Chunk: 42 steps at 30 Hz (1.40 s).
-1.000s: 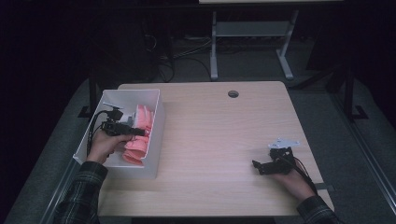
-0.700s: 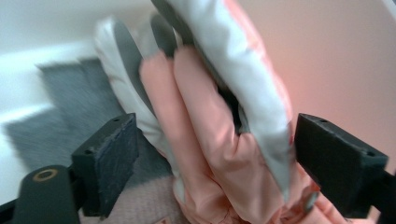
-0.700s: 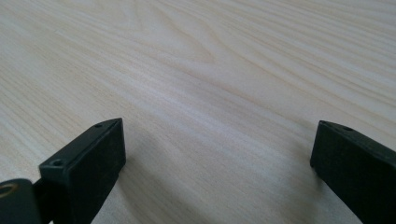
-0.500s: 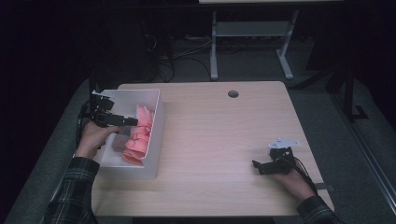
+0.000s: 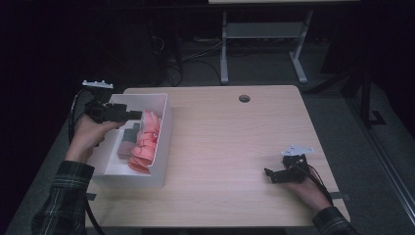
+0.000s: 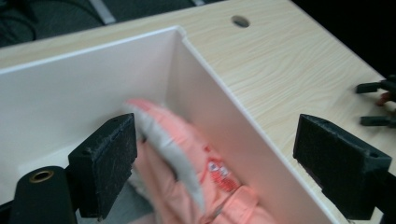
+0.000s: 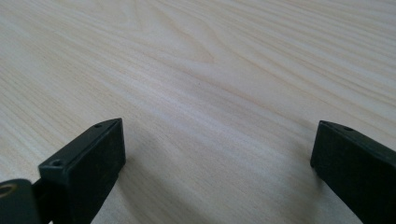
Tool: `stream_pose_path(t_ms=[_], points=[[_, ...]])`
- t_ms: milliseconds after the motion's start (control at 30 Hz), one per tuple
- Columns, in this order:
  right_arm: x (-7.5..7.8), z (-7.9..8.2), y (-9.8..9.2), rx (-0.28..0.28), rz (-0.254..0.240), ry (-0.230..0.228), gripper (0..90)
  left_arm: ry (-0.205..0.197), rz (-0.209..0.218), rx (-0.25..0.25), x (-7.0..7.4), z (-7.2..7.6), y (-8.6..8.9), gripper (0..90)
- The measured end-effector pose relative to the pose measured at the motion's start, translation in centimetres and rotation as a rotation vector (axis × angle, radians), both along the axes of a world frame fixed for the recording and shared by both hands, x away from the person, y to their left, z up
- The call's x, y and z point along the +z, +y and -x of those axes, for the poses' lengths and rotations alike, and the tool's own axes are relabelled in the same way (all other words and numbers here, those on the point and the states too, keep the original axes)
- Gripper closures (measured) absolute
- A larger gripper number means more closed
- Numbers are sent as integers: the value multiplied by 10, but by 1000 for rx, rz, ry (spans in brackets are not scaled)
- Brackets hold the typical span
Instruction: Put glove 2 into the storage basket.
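Observation:
A white box [image 5: 164, 142] stands at the table's left and holds pink fabric pieces [image 5: 146, 142] and a grey piece [image 5: 128, 139]. My left gripper [image 5: 133, 116] hangs above the box's far end. Its jaws have just been opening and now stand wide with nothing pressed between them. In the left gripper view, the left gripper [image 6: 219, 140] looks down on a pink piece with grey lining [image 6: 187, 158], which lies against the box's wall [image 6: 224, 121]. My right gripper [image 5: 268, 174] rests open near the table's front right, and in its own view the right gripper [image 7: 215, 144] has bare wood between the jaws.
The wooden table [image 5: 230, 147] has a round cable hole [image 5: 244, 98] near its far edge. A metal stand [image 5: 264, 34] and cables sit on the dark floor beyond. The other gripper's jaws [image 6: 378, 102] show at the far right of the left gripper view.
My left gripper has risen out of the box and drawn back toward its far left corner, jaws spread. The pink pieces stay in the box. The right gripper has kept still.

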State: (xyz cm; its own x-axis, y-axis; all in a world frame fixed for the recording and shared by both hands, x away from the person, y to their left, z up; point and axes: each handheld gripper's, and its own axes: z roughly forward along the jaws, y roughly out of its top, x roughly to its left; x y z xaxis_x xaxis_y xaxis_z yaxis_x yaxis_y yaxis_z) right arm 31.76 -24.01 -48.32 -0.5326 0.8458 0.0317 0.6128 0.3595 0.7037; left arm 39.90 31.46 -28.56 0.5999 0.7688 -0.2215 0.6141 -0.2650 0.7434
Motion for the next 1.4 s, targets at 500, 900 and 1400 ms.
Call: stream_pose_path(t_ms=[500, 900, 1400], points=[[0, 0, 0, -1, 0, 0, 25, -83, 10, -171, 4, 22, -91, 131], [0, 0, 0, -1, 0, 0, 25, -143, -59, -255, -24, 55, -169, 133], [0, 0, 0, 0, 1, 0, 25, -135, -156, -343, -102, 87, -227, 137]])
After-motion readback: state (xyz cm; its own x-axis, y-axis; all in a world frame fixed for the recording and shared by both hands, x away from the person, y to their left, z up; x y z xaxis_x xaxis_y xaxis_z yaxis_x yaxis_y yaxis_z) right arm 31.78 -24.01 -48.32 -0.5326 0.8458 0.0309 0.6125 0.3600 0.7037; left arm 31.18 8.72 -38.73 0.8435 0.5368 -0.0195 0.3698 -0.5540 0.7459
